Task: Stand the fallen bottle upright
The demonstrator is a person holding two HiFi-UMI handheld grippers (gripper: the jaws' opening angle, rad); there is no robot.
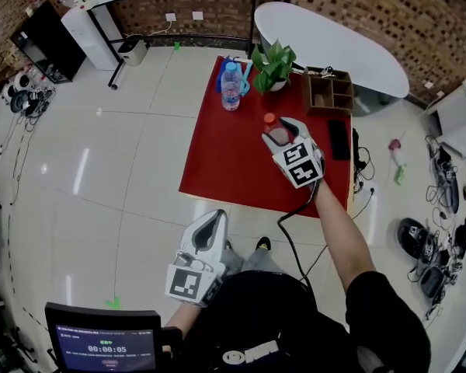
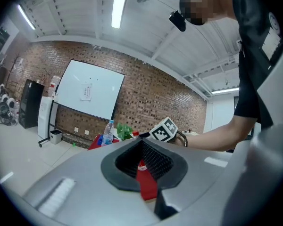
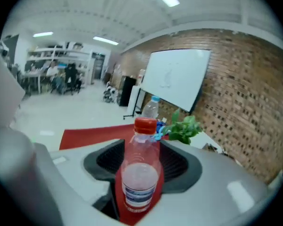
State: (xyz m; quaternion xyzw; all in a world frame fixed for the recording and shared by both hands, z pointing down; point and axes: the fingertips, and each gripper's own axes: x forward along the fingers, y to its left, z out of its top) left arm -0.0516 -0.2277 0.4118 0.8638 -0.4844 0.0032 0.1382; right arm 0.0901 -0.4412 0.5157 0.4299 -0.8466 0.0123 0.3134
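The left claw (image 1: 214,217) is held low and close to the person's body, short of the near edge of the red table (image 1: 217,158). Its jaws are seen drawn together, and nothing is gripped between them. A small screen (image 1: 101,340) is seen behind it and to its left. Far ahead of it, at the far edge of the table, a clear water bottle (image 1: 231,86) with a blue cap is stood upright. A potted plant (image 1: 273,64) is set just to the right of that.

Ahead and to the right of the left claw, the right claw (image 1: 279,133) is held out over the table on an outstretched arm (image 1: 338,224). Its jaws are spread wide and are clamped on the task's bottle (image 3: 142,149), which is lodged between the black pads (image 3: 108,161). The bottle is seen upright within the claw, with its red cap (image 3: 145,125) uppermost and pale liquid (image 3: 140,173) lying in the lower half above a label (image 3: 139,194). Whether its base is touching the table cannot be told.

The water bottle and the plant are found beyond this claw and to its left, well apart from it. Beyond it and to its right a wooden compartment box (image 1: 326,92) is placed. Just to its right a flat black slab (image 1: 339,140) is laid on the table.
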